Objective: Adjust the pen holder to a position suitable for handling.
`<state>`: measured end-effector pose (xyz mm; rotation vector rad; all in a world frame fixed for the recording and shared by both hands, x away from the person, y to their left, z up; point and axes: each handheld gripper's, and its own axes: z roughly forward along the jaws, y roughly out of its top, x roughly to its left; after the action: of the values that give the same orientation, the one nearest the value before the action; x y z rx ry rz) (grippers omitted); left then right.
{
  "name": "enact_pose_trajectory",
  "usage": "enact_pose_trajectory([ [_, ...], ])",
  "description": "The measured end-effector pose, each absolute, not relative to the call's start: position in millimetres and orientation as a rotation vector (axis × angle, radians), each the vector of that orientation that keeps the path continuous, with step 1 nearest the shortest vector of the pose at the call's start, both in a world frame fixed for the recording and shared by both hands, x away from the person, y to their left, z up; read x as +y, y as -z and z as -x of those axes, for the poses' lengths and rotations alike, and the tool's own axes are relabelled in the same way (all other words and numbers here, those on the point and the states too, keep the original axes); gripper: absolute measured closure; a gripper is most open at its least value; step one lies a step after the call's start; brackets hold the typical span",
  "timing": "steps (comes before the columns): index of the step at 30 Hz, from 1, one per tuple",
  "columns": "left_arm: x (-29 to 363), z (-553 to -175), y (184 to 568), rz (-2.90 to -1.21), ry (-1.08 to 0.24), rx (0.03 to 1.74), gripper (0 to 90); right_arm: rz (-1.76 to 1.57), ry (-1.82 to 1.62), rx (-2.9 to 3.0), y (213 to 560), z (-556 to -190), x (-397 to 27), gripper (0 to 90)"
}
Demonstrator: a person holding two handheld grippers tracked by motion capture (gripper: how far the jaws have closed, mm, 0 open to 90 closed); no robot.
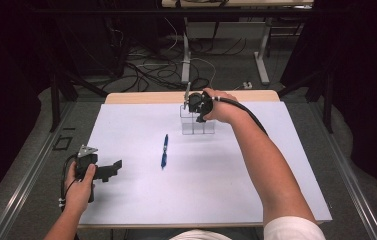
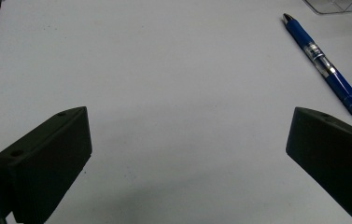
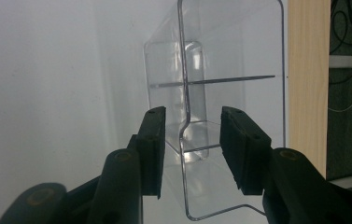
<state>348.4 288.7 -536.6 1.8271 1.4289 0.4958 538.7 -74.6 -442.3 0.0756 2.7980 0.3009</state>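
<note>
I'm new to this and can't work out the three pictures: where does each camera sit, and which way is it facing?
High view: above the person's side, looking forward and down on the table; both forearms, left gripper and right gripper show.
Left gripper view: on the left gripper, looking along its wide-apart jaws over the table at the pen.
Right gripper view: on the right gripper, jaws either side of a wall of the clear box.
Shared: pen and box appear from above too.

Clear organizer [image 2: 339, 4] — cropped by the top edge — blue pen's [image 2: 332, 74] tip behind the tongs
</note>
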Motion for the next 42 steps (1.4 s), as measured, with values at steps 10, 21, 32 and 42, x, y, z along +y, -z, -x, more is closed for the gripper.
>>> enact_pose_trajectory([
  [10,290.0,-347.6,536.5,-1.825,-0.501,1.425,0.0,-0.054,-0.263,2.843,453.3,-544.4,-71.6,69.1],
  [21,289.7,-347.5,536.7,-1.827,-0.499,1.425,0.0,-0.011,-0.233,2.844,453.4,-542.7,-66.0,83.9],
  [32,289.3,-347.9,537.8,-1.830,-0.496,1.424,0.0,-0.003,-0.234,2.866,452.4,-541.9,-67.1,85.8],
  [42,287.6,-348.2,538.4,-1.825,-0.496,1.430,0.0,-0.004,-0.240,2.891,451.6,-538.6,-67.2,87.4],
])
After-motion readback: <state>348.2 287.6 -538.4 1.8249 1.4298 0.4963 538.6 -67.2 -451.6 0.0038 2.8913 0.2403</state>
